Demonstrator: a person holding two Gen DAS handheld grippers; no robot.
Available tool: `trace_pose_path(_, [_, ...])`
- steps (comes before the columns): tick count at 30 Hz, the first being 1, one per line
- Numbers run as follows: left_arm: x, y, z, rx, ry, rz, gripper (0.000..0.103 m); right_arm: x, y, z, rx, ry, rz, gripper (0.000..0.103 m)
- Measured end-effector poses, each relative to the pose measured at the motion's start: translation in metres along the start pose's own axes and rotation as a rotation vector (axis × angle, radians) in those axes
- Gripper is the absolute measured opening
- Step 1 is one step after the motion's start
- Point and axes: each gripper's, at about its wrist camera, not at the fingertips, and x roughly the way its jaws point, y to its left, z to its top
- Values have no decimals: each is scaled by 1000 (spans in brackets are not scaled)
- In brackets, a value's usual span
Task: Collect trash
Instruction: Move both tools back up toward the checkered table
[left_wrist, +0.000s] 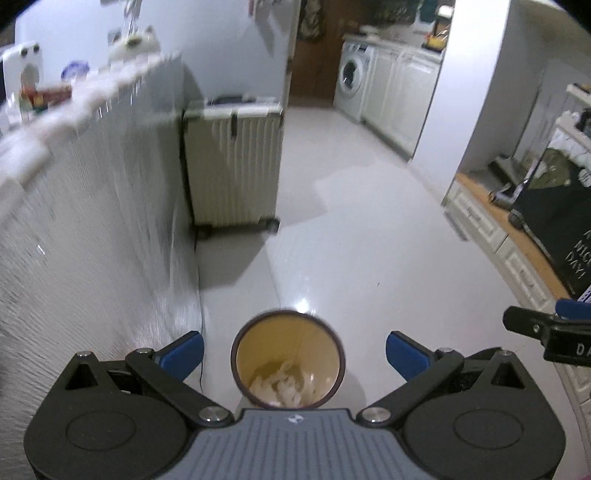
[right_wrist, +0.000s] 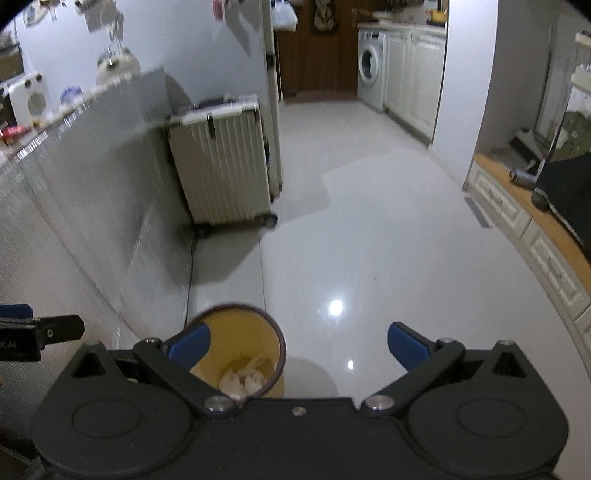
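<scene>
A round yellow trash bin (left_wrist: 288, 354) with a dark rim stands on the white floor, with crumpled white paper (left_wrist: 284, 391) inside. My left gripper (left_wrist: 294, 352) is open and empty, high above the bin. The bin also shows in the right wrist view (right_wrist: 243, 339), with the paper (right_wrist: 245, 376) in it. My right gripper (right_wrist: 299, 345) is open and empty, above and to the right of the bin. The right gripper's tip (left_wrist: 535, 325) shows at the right edge of the left wrist view.
A draped table (left_wrist: 92, 192) with clutter on top runs along the left. A ribbed suitcase (left_wrist: 232, 162) stands past it. A low wooden-topped cabinet (right_wrist: 535, 229) lines the right. A washing machine (left_wrist: 351, 79) stands far back. White floor (right_wrist: 369, 240) lies between.
</scene>
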Motion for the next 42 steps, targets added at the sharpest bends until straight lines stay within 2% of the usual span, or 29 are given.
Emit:
trace_pose_path(5, [-45, -8, 9, 23, -103, -9, 103, -45, 3, 11, -18, -103, 10, 103])
trace_pose_path(11, [-100, 2, 19, 9, -231, 24, 103, -88, 13, 29, -63, -222, 53, 103])
trace_pose_path(19, [-165, 29, 31, -1, -395, 110, 103, -126, 40, 52, -106, -365, 135, 103])
trace_pose_path(24, [-196, 58, 38, -14, -473, 192, 103, -132, 67, 73, -139, -422, 207, 103])
trace_pose_path(31, [-225, 109, 42, -44, -520, 315, 103, -132, 120, 100, -165, -467, 330, 103])
trace_pose_path(35, [-237, 145, 46, -55, -534, 359, 103, -127, 156, 116, -164, -476, 405, 103])
trace_pose_path(42, [-248, 212, 49, -128, -532, 419, 103, -113, 216, 139, -173, -466, 484, 103])
